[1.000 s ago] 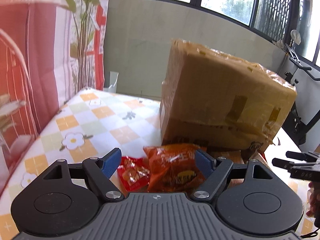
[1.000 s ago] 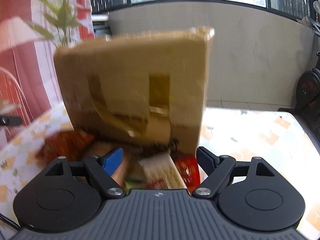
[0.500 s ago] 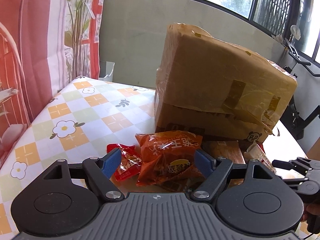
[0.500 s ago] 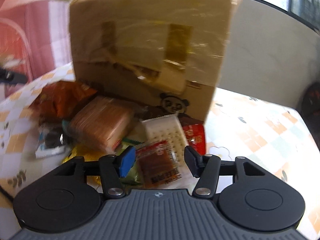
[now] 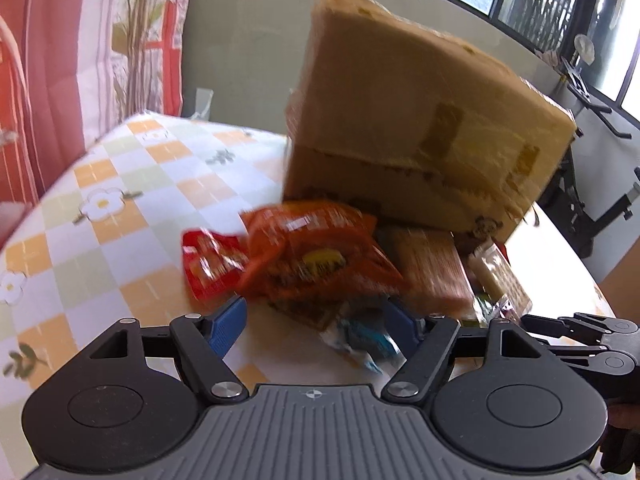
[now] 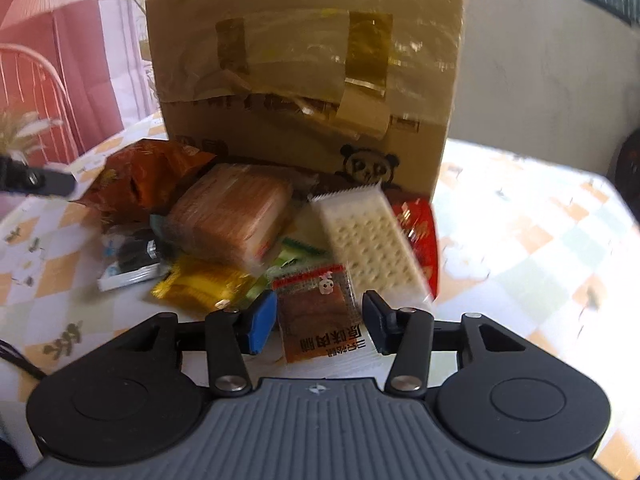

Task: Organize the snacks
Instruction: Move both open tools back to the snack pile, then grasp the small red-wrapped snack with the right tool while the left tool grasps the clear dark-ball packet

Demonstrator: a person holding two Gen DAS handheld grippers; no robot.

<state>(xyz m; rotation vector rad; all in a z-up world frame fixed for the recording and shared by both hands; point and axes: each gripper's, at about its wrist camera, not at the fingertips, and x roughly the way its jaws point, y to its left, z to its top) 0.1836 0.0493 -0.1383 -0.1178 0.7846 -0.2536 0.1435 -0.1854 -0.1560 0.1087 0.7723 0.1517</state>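
On the flower-checked tablecloth (image 6: 540,240) the snacks (image 6: 228,216) lie heaped at the cardboard box's (image 6: 304,80) six o'clock, none sorted yet, I'd say; the right gripper (image 6: 318,322), jaws just narrowing, straddles a jerky packet (image 6: 316,308) unpinched, the left gripper (image 5: 316,320) gapes empty.

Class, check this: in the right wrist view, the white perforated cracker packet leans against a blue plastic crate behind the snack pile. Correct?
Not quite. The right wrist view shows the white cracker packet leaning against a taped brown cardboard box, not a blue plastic crate. The box does stand behind the snack pile.
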